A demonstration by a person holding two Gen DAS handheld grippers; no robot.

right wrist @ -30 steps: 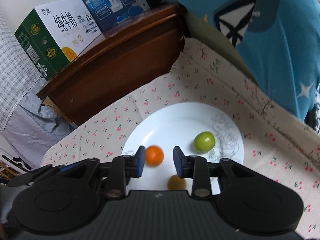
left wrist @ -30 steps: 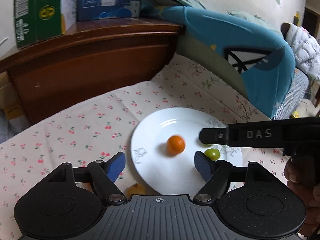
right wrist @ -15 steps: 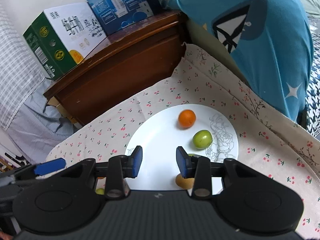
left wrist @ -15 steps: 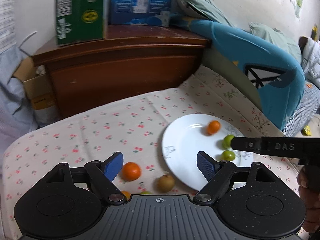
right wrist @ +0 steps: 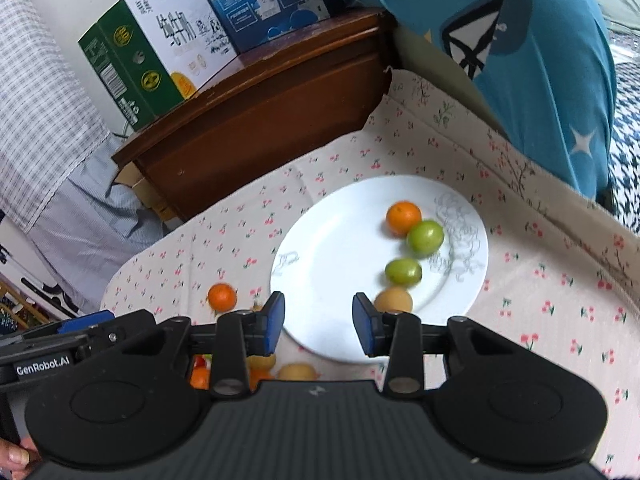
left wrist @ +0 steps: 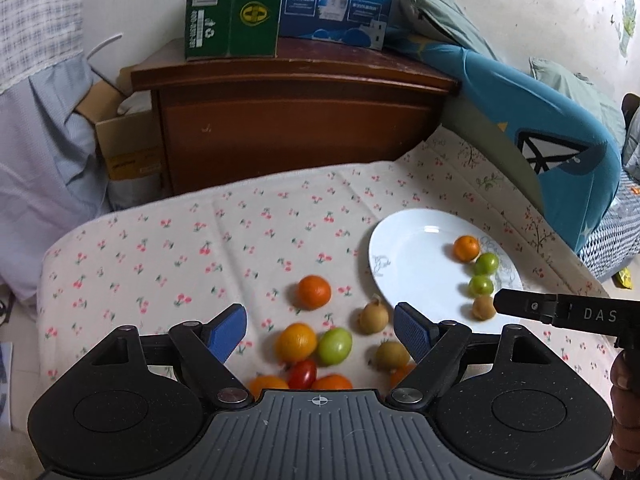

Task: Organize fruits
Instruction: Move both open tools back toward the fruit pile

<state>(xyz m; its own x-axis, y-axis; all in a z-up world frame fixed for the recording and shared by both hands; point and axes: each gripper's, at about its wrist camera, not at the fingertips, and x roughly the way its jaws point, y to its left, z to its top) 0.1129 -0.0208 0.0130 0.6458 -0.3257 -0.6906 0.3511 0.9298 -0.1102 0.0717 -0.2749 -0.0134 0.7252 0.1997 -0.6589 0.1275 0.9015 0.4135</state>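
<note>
A white plate point(left wrist: 412, 264) lies on the cherry-print cloth and holds an orange point(left wrist: 466, 248), two green fruits point(left wrist: 486, 264) and a brown fruit point(left wrist: 483, 307) along its right side. Left of the plate, loose fruit sits on the cloth: an orange point(left wrist: 314, 291), a yellow-orange one point(left wrist: 296, 341), a green one point(left wrist: 335, 345), brown ones point(left wrist: 374, 317) and a red tomato point(left wrist: 303, 373). My left gripper point(left wrist: 320, 330) hangs open above this pile, holding nothing. My right gripper point(right wrist: 320, 322) is over the plate's point(right wrist: 332, 248) near rim, jaws narrowly apart and empty.
A dark wooden cabinet point(left wrist: 296, 120) stands behind the cloth with a green carton point(left wrist: 232, 8) and a blue box point(left wrist: 336, 0) on top. A blue cushion point(left wrist: 560, 136) rises at the right edge. A cardboard box point(left wrist: 128, 148) sits at the left.
My left gripper has swung left off the plate to above the loose fruit. The orange rolled across the plate to rest by the green fruit. My right gripper drew back to the plate's near rim.
</note>
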